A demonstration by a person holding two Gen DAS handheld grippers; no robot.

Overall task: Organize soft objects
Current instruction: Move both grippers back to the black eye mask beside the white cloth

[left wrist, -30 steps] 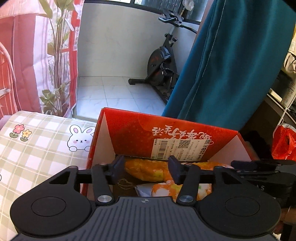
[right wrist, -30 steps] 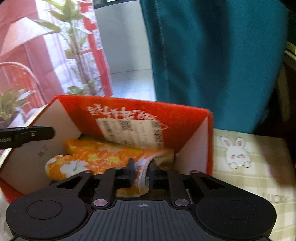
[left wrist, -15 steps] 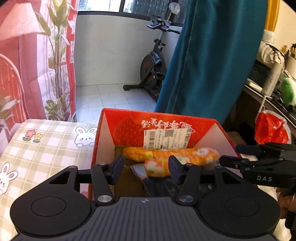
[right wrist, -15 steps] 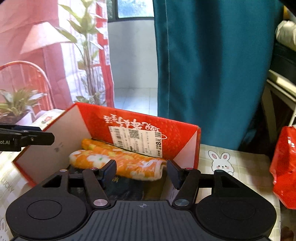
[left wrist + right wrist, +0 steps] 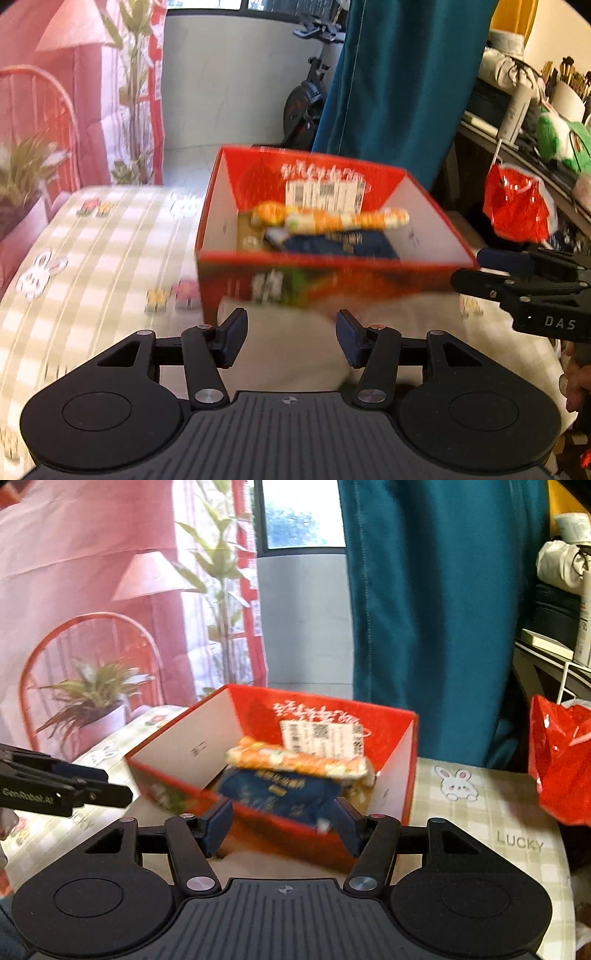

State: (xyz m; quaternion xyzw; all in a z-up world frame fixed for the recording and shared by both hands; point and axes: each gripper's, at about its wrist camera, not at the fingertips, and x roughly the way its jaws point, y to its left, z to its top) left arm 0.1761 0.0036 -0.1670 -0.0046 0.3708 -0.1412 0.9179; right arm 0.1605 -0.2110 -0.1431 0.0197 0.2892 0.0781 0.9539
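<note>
Both claws are spread with nothing between the pads. Just ahead of the left claw [image 5: 291, 339] sits a red cardboard box [image 5: 295, 284] on a checked bunny-print surface [image 5: 92, 251]. Inside it, a soft rolled orange floral cloth [image 5: 332, 219] lies against the far wall, a dark blue folded fabric [image 5: 273, 790] nearer the right claw [image 5: 282, 825]. A teal curtain [image 5: 424, 609] hangs behind, and a crinkly red plastic bag [image 5: 561, 768] sits off to the right.

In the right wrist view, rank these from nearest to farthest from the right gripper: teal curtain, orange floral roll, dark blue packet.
1. dark blue packet, in the red box, just beyond the right gripper.
2. orange floral roll, behind the packet, against the box's back wall.
3. teal curtain, hanging beyond the box, upper right.
</note>
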